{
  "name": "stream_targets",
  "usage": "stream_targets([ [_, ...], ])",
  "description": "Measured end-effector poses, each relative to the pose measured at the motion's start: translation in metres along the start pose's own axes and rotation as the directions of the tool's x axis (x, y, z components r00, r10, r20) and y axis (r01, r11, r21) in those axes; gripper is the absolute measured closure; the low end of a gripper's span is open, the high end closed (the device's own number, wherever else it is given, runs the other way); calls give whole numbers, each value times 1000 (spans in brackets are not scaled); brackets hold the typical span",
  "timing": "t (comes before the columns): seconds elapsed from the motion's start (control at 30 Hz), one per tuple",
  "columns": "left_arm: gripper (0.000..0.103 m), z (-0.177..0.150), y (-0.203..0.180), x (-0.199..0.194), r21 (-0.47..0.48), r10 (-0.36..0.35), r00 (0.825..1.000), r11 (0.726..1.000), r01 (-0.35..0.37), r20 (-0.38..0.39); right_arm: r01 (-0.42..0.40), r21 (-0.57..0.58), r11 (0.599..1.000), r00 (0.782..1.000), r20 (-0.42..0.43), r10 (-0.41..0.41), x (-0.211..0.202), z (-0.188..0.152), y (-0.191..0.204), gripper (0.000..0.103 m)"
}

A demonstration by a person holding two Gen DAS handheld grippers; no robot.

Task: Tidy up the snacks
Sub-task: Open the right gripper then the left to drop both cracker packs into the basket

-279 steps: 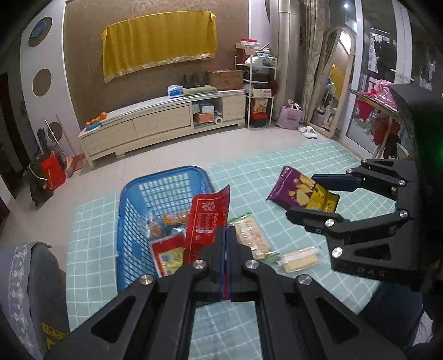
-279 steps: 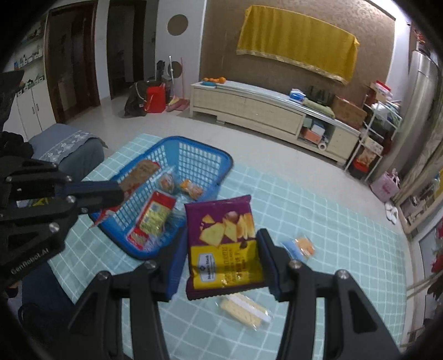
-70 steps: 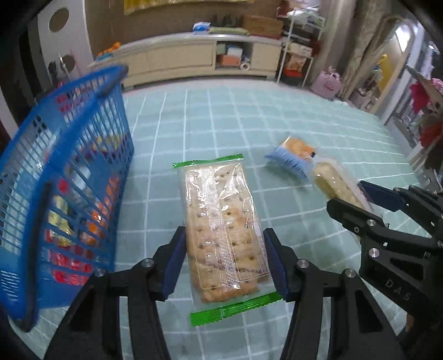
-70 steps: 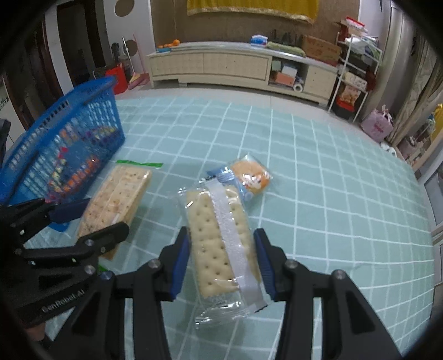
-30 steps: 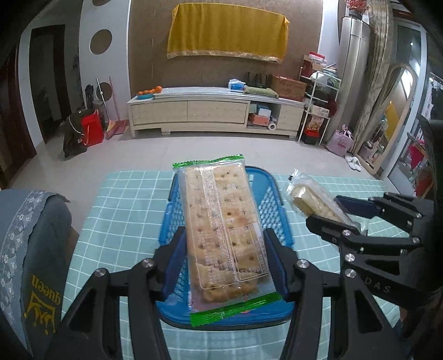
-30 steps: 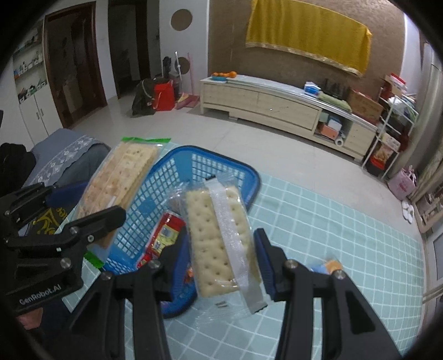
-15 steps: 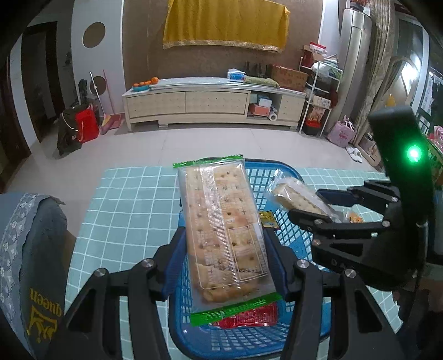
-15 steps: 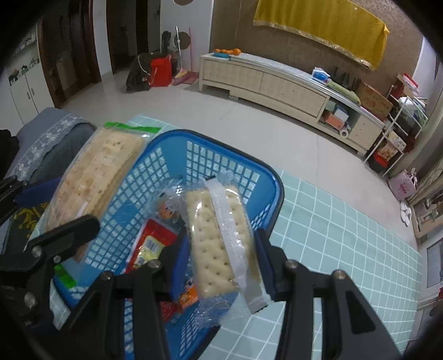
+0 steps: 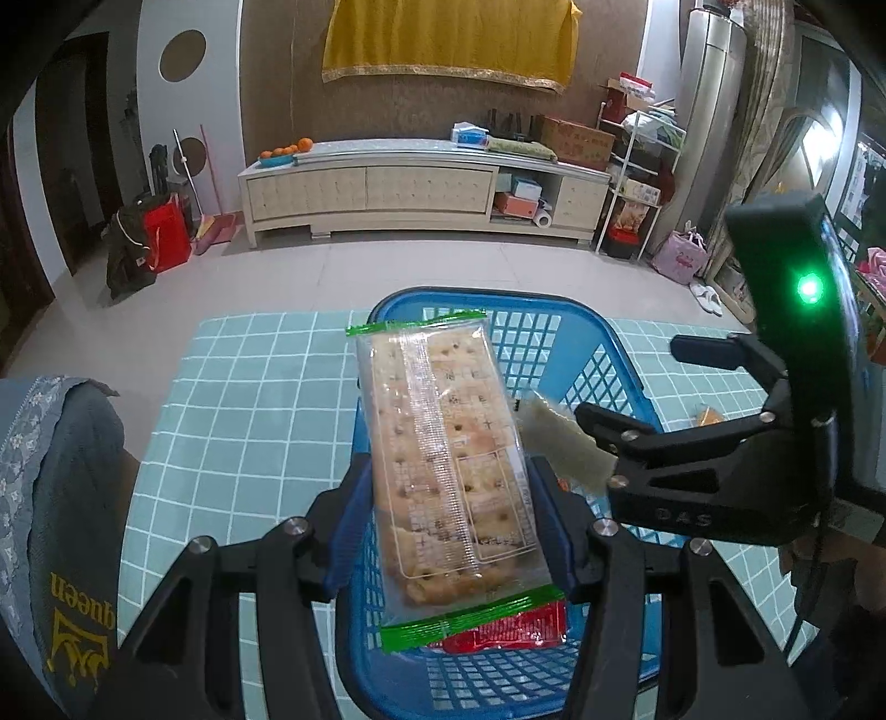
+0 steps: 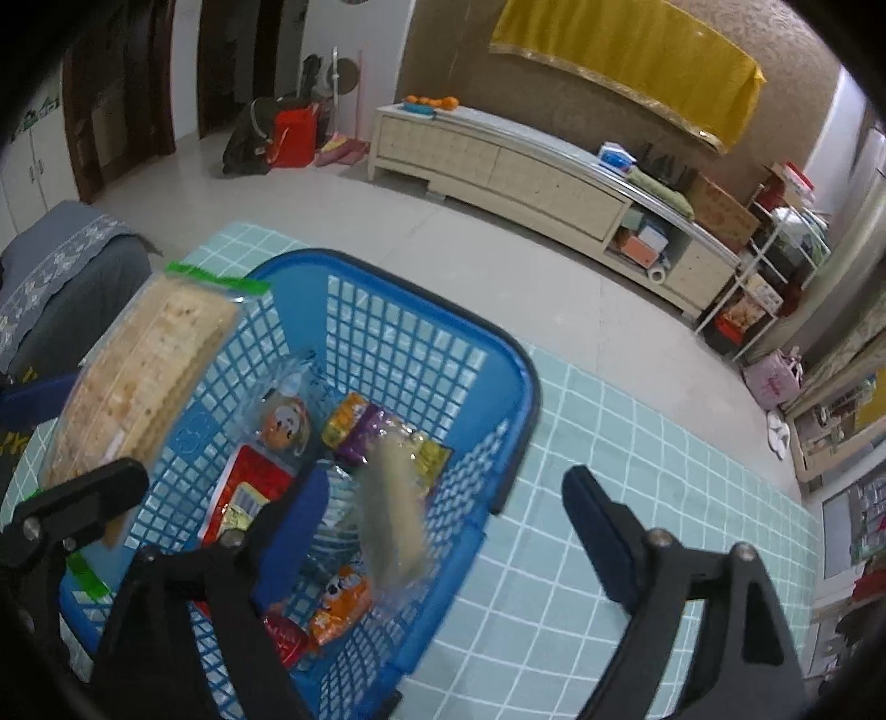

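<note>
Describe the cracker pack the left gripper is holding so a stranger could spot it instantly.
Find the blue basket on the teal checked tablecloth. Above it, the left gripper clamps a long clear cracker pack. Its green end strips set it apart from the smaller, blurred pack beside it.

A long cream sideboard [image 9: 421, 191] lines a brown textured wall [image 9: 277, 83] draped with yellow cloth [image 9: 448, 41], above pale tiled floor [image 9: 310, 277].

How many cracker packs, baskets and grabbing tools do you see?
Cracker packs: 2 (green-ended clear cracker pack, blurred plain cracker pack)
Baskets: 1 (blue plastic basket)
Tools: 2 (black left tool, black right tool)
Total: 5
</note>
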State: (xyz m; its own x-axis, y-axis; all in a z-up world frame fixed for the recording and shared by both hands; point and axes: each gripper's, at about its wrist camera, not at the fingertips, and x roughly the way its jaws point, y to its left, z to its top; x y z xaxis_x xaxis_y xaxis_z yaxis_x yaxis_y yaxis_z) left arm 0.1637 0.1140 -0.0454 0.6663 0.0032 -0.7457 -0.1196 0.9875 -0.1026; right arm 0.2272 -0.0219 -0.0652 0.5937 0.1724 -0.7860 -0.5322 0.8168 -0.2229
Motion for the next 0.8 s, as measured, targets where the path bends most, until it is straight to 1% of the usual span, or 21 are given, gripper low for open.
stream_targets([
  [0.1, 50, -2, -3, -6, 7, -9, 1000, 1000, 9, 6, -11, 34, 999, 1000, -6, 12, -7, -7, -9, 5],
  [0.23, 50, -5, -13, -10, 33, -23, 1000, 999, 23, 4, -27, 97, 995, 1000, 14, 25, -18, -15, -24, 0],
  [0.47, 50, -10, -33, -5, 72, -63, 998, 995, 64, -18, -12, 173, 985, 1000, 10, 11, -25, -34, -42, 0],
  [0.6, 50, -11, -45, 6, 104, -75, 996, 992, 79, -42, -21, 216, 976, 1000, 14, 18, -22, -41, -53, 0],
  [0.73, 50, -9, -52, 19, 122, -80, 995, 989, 88, -67, -25, 224, 974, 1000, 3, 25, -15, -47, -58, 0],
  [0.8, 50, -7, -54, 26, 127, -85, 993, 987, 94, -80, -43, 236, 971, 999, 8, 43, -12, -48, -62, 0],
])
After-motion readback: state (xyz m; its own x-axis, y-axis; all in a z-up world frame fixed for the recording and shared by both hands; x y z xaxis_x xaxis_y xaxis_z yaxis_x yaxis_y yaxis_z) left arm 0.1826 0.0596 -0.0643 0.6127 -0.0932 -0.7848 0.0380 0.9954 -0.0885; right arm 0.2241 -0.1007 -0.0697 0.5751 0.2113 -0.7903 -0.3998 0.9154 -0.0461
